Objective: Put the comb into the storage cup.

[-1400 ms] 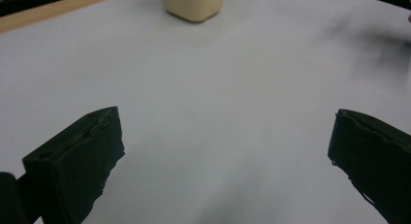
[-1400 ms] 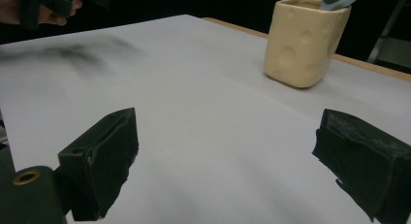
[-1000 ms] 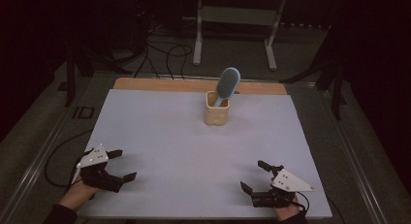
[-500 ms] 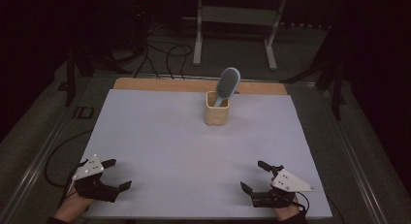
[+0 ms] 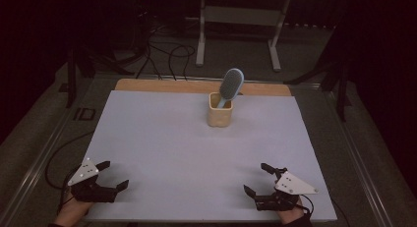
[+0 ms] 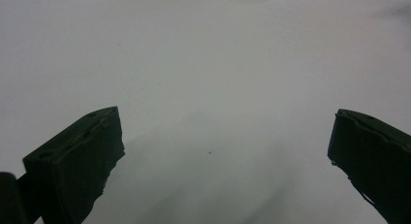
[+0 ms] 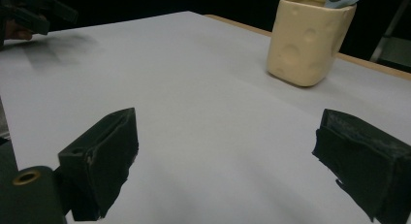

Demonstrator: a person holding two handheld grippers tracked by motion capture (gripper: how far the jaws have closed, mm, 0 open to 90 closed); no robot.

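I had pulled my left gripper back toward me. A second before, it sat a bit farther up the white table, and now it was down at the near left corner, close to the edge. Its jaws were spread wide with nothing between them. In the left gripper view I saw just bare white table under the jaws.

My right gripper had not moved. It rested at the near right corner, jaws wide apart too, and it held nothing. In the right gripper view it pointed across the table toward the cup.

I think this meant I was not reaching for anything yet. Both grippers were far from the cup, so the work on it had not begun, or I was getting set to start.

The cup stood upright near the far edge of the table, about in the middle, well apart from both grippers. It was pale yellow with round dents in its sides, like a block of cheese. A hairbrush stuck up out of it, handle down inside, and its blue-grey oval head leaned a little to the right above the rim.
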